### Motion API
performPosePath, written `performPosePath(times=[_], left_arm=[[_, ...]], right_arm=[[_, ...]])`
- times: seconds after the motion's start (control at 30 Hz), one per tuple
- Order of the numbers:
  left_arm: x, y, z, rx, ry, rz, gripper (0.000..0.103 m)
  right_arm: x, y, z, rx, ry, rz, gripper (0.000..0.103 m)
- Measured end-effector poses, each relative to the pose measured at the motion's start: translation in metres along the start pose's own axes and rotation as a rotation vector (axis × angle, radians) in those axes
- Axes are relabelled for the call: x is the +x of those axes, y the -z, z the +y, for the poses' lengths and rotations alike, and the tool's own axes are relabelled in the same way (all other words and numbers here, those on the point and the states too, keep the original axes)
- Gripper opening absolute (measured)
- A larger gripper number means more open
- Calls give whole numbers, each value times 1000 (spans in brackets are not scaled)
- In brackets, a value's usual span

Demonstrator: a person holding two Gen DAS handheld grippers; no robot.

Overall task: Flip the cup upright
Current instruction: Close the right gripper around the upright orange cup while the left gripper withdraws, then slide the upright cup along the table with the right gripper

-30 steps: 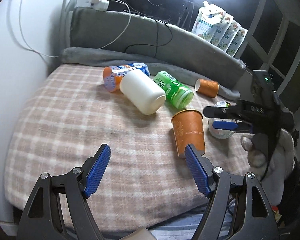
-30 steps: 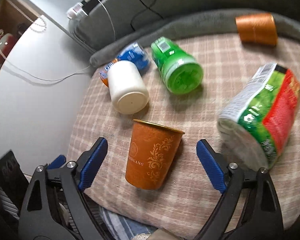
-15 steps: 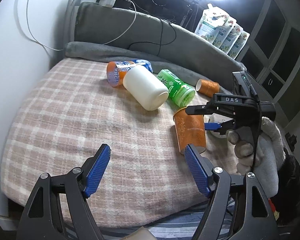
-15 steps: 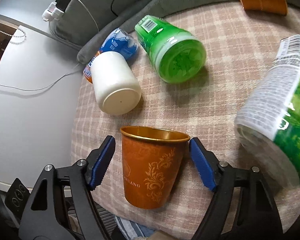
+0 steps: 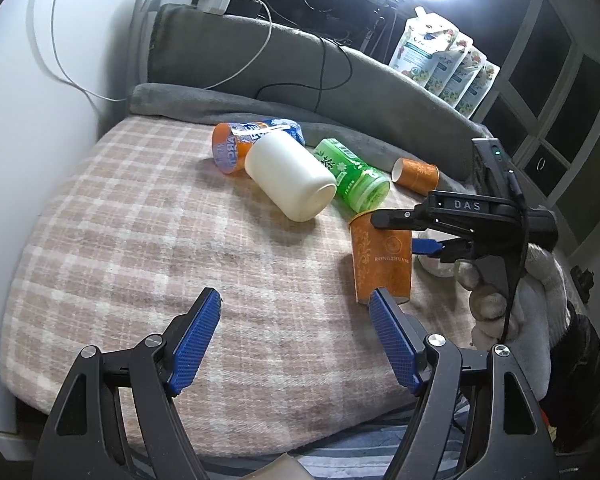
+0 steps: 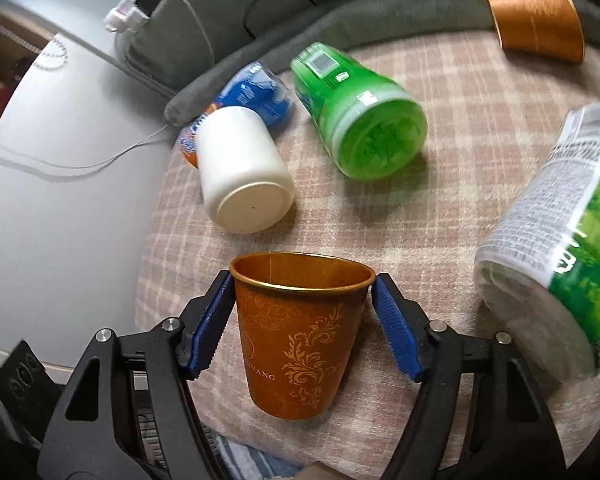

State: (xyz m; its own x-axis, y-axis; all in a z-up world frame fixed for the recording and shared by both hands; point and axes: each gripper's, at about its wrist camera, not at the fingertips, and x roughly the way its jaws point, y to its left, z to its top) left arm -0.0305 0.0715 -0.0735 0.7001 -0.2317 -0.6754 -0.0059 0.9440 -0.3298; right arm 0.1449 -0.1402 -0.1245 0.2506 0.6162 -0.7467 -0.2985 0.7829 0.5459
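An orange paper cup [image 6: 300, 332] with gold scrollwork stands upright, mouth up, on the plaid blanket [image 5: 148, 240]; it also shows in the left wrist view [image 5: 382, 260]. My right gripper [image 6: 302, 324] is open with its blue pads on either side of the cup's rim, close to touching it. My left gripper [image 5: 296, 344] is open and empty, low over the blanket, with its right pad just in front of the cup's base. A second orange cup [image 6: 536, 24] lies on its side at the back.
A white bottle [image 5: 290, 178], a green bottle [image 5: 352, 180] and an orange-and-blue bottle [image 5: 252, 140] lie on their sides at the back. A green-and-white packaged container [image 6: 556, 236] lies right of the cup. A grey bolster [image 5: 300, 68] and cables edge the back.
My right gripper has moved forward around the upright cup and narrowed until its pads flank the rim. The left gripper has drifted slightly; the cup has stayed put.
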Motion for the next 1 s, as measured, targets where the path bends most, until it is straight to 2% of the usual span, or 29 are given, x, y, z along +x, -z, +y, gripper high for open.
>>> performPosePath(times=[0.43, 0.8, 1.0], left_arm=[[6, -1, -11, 21, -9, 20, 77], [10, 0, -23, 53, -13, 23, 77], [9, 0, -29, 68, -16, 20, 77]], right_arm=[[-24, 27, 40, -322, 207, -232, 73], [-26, 39, 42, -392, 272, -309, 73], [-30, 43, 39, -390, 266, -321, 73]])
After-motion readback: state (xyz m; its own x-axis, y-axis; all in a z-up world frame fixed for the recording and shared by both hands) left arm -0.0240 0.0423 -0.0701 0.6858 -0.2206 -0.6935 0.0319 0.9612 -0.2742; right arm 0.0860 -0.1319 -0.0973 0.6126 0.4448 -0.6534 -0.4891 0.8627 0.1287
